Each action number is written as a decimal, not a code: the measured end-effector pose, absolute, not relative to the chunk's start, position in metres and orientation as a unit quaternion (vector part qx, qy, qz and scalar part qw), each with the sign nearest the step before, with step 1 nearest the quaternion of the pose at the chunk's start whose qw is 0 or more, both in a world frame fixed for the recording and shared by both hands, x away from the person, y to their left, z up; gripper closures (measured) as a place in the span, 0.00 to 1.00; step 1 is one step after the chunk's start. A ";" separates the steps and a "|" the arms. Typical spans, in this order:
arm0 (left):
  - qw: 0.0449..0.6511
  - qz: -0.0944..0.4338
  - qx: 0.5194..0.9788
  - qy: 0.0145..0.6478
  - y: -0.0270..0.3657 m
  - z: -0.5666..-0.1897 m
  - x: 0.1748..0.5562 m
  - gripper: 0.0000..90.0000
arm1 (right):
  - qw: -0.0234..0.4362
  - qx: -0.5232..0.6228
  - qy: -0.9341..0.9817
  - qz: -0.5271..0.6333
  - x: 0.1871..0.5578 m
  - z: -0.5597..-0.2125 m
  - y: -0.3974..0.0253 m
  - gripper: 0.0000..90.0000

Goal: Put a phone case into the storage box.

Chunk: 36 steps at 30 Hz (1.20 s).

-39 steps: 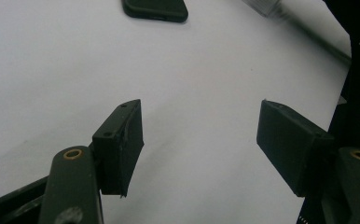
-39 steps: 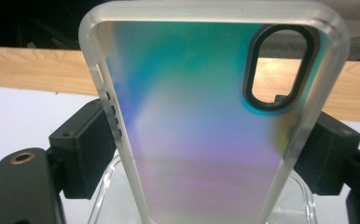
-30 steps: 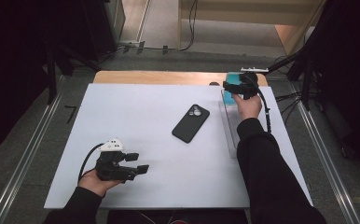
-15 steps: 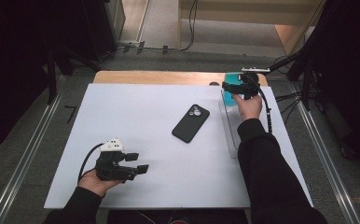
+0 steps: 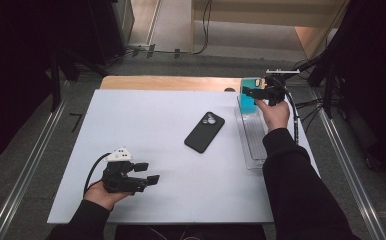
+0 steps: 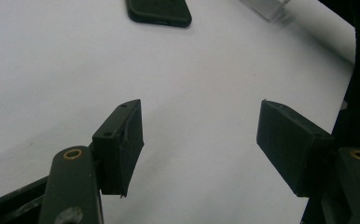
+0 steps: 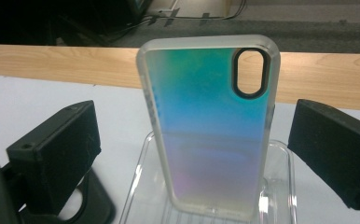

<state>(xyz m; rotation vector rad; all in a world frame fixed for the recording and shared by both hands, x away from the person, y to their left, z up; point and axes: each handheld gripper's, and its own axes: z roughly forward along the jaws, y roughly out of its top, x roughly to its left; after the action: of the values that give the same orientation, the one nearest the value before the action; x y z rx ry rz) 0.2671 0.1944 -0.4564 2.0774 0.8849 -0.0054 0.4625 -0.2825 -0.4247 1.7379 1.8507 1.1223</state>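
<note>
Your right claw gapes wide around the case, upright in the tray at centre frame, ready to pinch; left claw idles wide over the desk.

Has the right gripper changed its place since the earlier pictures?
No. The right gripper holds the same spot over the far end of the clear tray, beside the phone case, as one second ago.
</note>
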 end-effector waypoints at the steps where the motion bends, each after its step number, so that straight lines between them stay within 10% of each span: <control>1: 0.427 -0.001 0.831 0.356 0.195 -0.456 0.267 0.35 | 0.176 0.614 0.659 0.398 0.460 -0.422 -0.284 0.01; 36: 0.431 -0.019 0.827 0.360 0.203 -0.453 0.282 0.35 | 0.056 0.454 0.778 0.430 0.359 -0.401 -0.236 0.27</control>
<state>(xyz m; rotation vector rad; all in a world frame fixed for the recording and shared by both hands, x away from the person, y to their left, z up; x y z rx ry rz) 0.2821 0.2031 -0.4527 2.0617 0.8980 -0.0467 0.3594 -0.2364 -0.4007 1.3768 2.3625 1.3056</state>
